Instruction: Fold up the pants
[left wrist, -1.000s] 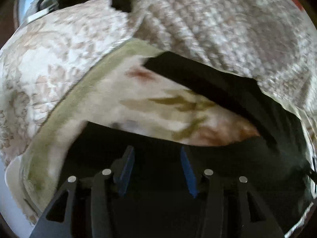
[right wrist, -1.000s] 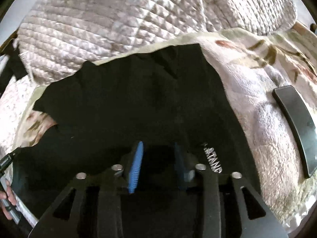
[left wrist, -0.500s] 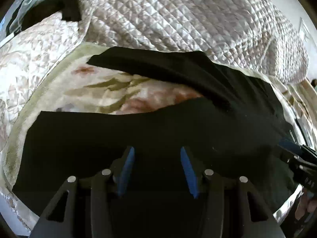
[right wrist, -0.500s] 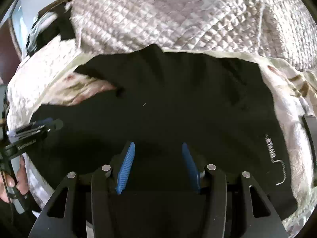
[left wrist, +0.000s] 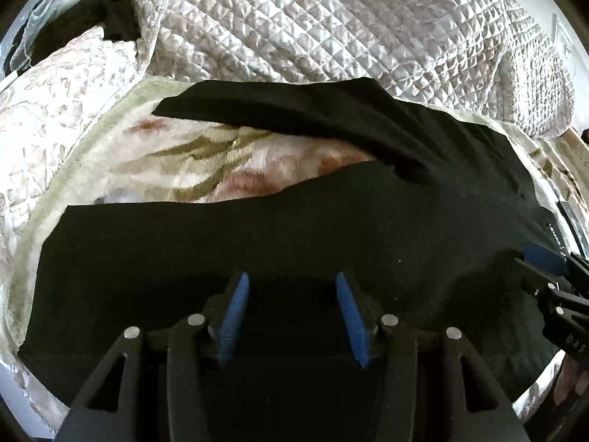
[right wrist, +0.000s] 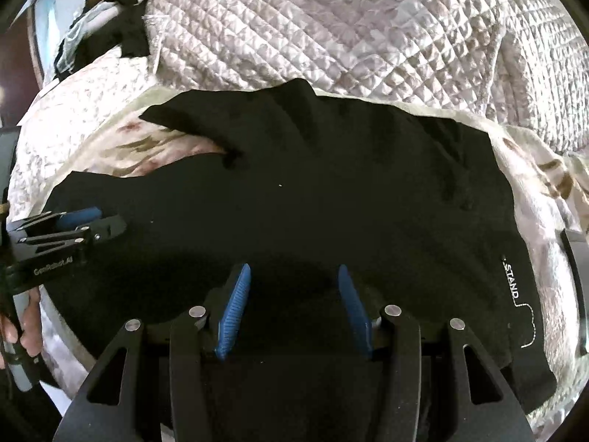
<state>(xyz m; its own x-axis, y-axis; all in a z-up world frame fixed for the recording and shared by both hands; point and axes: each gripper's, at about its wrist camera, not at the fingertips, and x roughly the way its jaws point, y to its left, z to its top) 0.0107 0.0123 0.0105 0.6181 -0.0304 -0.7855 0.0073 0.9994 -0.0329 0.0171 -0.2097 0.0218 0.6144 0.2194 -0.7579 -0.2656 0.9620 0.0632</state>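
Note:
Black pants (left wrist: 294, 228) lie spread flat on a floral blanket (left wrist: 191, 162), legs apart and pointing left, waist to the right with white lettering (right wrist: 511, 280). In the right wrist view the pants (right wrist: 331, 191) fill the middle. My left gripper (left wrist: 291, 305) is open and empty, hovering over the near leg. My right gripper (right wrist: 292, 302) is open and empty over the seat area near the waist. The right gripper also shows at the right edge of the left wrist view (left wrist: 548, 269); the left gripper shows at the left of the right wrist view (right wrist: 81, 224).
A quilted white bedspread (left wrist: 349, 25) is bunched behind the pants. A patterned pillow (left wrist: 55, 88) lies at the left. A dark curved object (right wrist: 578, 280) lies on the blanket at the right edge. Dark items (left wrist: 92, 25) sit at the far left corner.
Both grippers have pulled back and up from the pants, so more of the garment shows. The right gripper's fingers have opened wider. The pants lie flat and still.

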